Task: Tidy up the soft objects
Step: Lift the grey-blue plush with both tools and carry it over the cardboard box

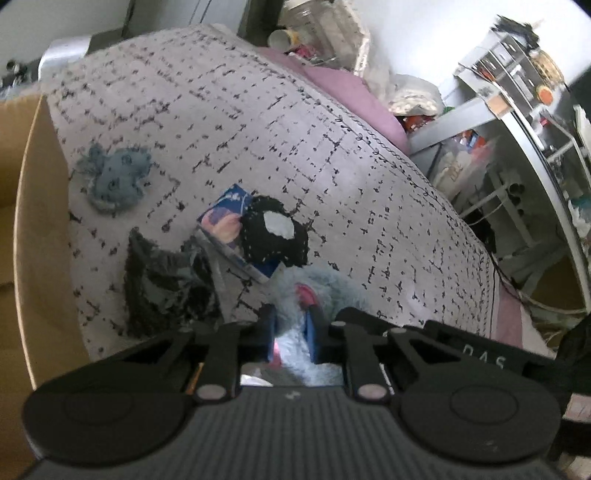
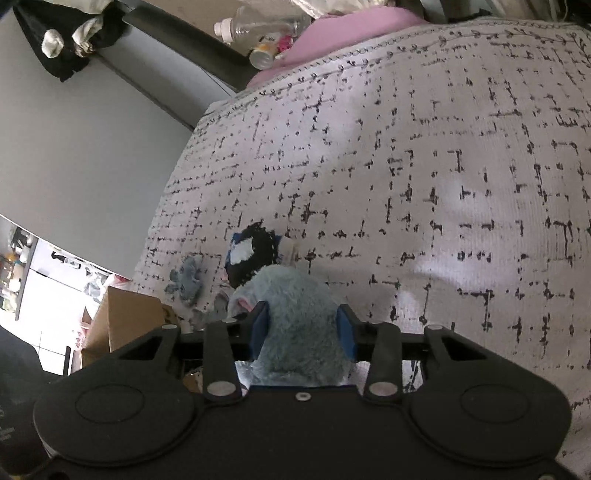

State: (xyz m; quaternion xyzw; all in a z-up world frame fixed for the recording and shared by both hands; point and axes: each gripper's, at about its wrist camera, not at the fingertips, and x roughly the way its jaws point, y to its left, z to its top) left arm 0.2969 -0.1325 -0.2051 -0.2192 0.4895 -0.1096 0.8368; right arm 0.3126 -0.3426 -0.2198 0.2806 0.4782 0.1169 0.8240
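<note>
A fluffy light-blue plush toy (image 1: 317,291) with a pink patch lies on the patterned bed cover (image 1: 229,122). My left gripper (image 1: 291,325) is shut on one end of it. My right gripper (image 2: 303,325) is shut on the same plush (image 2: 295,317) from the other side. Beyond it lie a black knitted toy with a white patch (image 1: 273,232), a blue picture book (image 1: 225,221) under it, a dark grey-black soft item (image 1: 166,284) and a small blue plush (image 1: 114,177). The black toy (image 2: 251,258) and small blue plush (image 2: 188,280) also show in the right wrist view.
An open cardboard box (image 1: 26,229) stands at the bed's left side; it also shows in the right wrist view (image 2: 125,317). A pink pillow (image 1: 354,96) and bottles (image 2: 258,26) lie at the head of the bed. A cluttered shelf unit (image 1: 517,96) stands beyond the bed.
</note>
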